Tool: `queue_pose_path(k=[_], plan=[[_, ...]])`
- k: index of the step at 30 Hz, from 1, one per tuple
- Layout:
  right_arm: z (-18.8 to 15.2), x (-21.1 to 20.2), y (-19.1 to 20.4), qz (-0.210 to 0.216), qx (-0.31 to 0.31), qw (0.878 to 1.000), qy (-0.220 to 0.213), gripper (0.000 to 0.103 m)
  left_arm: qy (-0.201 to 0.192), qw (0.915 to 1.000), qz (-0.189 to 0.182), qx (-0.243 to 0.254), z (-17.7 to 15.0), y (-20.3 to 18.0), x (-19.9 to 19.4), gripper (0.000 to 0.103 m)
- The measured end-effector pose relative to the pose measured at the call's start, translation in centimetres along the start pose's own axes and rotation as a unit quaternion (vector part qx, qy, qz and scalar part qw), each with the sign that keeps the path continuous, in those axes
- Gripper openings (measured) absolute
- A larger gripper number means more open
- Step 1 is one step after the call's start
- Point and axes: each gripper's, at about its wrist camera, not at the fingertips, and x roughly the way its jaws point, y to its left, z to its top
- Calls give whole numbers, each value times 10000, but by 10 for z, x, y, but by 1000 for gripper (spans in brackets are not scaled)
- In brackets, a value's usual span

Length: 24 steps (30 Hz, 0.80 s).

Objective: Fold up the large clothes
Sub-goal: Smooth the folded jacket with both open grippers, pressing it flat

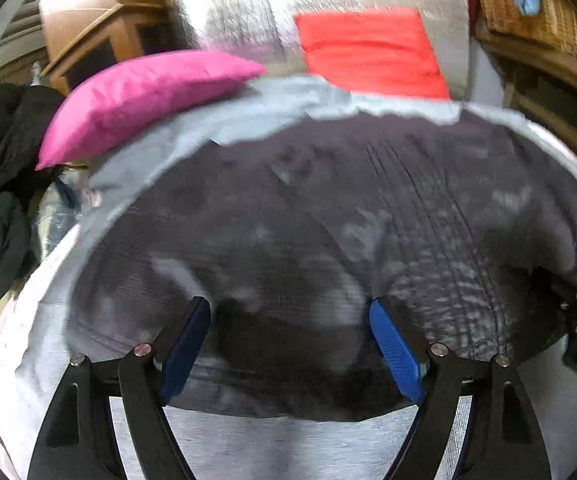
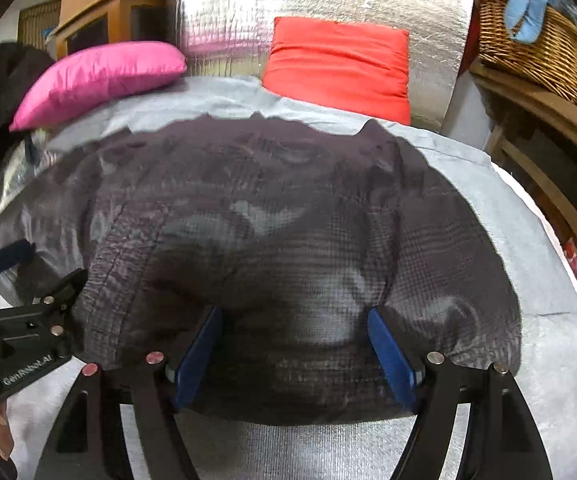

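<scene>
A: What's the biggest thing here?

B: The bed (image 2: 528, 240), under a pale grey cover. Spread on it is the dark checked garment (image 2: 288, 220), which I take as the landmark. Its long axis seems to run side to side, across both views.

A: And beyond the garment?

B: A silver quilted panel (image 2: 328, 0) stands behind it, with a red cushion (image 2: 340, 68) propped against that and a pink cushion (image 2: 100, 76) off the garment's far left corner. A wicker basket (image 2: 536, 40) sits on wooden shelving to its far right.

A: The claws?

B: Both are at the garment's near hem. The left claw (image 1: 290, 340) has its jaws apart, with cloth bunched up between the blue pads (image 1: 396, 352); it isn't clamped. The right claw (image 2: 300, 344) is the same, jaws apart around a hump of hem.

A: Which is nearer which end?

B: The right claw is closer to the garment's right edge, the left one to the left. The garment lies straight ahead of both, so I'd guess the next move means pinching the hem and carrying it away toward the cushions.
</scene>
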Motion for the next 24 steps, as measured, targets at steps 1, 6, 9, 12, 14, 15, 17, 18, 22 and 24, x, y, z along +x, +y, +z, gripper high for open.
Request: queue_pose_path(k=[1,6,9,12,14,15,17,18,22,24], plan=[[1,-5,-2,18,66,10000,-63,79,-59,10000,33,-60,0,7,-5,83],[-2,-14,-22,-213,171,9993,-263,79,39,9977,374,-563,-10,52,7,83],[-7,7,-39,-174,362,9992,76,80,190,9988,370,-241,-11,47,25,84],[-4,9,-35,-304,230,9993,64,81,185,9987,344,-324,-5,50,21,84],[-1,6,-40,-220,419,9989,77,81,132,9979,269,-566,-5,60,12,84],[1,0,-44,-147,540,9984,24,81,44,9973,326,-657,-6,66,4,84],[3,-14,-52,-202,626,9976,-216,81,-119,9948,543,-853,-11,85,-10,84],[3,-20,-58,-272,653,9969,-332,81,-131,9929,617,-1013,-15,96,-13,84],[-3,0,-86,-370,970,9946,65,81,409,9880,509,-1399,-24,125,10,86],[-9,14,-94,-189,1121,9933,210,83,509,9862,314,-1547,-27,130,17,86]])
